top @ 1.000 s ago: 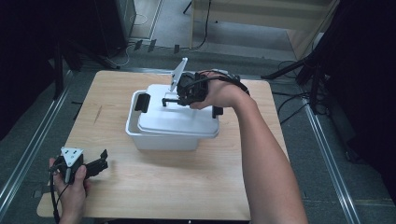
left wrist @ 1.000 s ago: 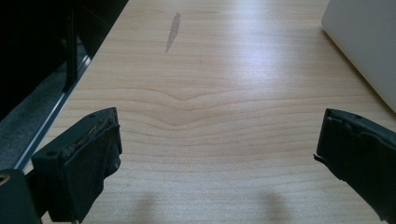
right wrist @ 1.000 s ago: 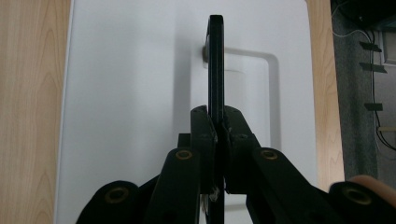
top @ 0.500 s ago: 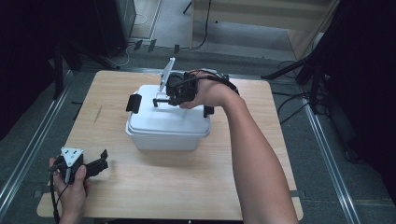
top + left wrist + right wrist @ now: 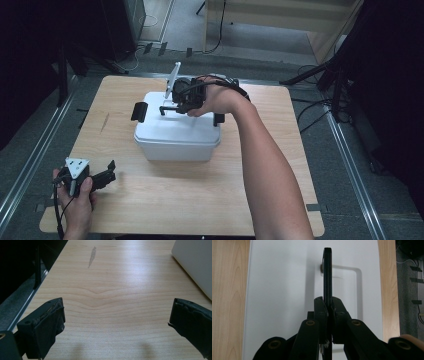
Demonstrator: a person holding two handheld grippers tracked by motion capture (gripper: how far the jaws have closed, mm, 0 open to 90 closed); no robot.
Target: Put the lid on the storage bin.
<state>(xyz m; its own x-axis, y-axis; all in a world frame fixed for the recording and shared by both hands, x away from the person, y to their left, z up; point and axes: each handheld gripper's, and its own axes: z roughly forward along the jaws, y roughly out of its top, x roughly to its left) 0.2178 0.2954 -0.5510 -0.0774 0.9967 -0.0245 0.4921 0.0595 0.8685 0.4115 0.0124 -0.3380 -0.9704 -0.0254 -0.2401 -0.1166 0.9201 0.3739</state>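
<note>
Flat black handle [image 5: 327, 275], smooth white lid [image 5: 284, 290]

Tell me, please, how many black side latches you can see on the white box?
2: one latch on the left end of the white box, the other on its right end, partly behind the hand. Others may be hidden.

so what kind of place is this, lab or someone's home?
Likely a lab or recording rig, not a home: a bare wooden table on metal floor rails, cables on grey carpet, and stand legs around it.
</note>
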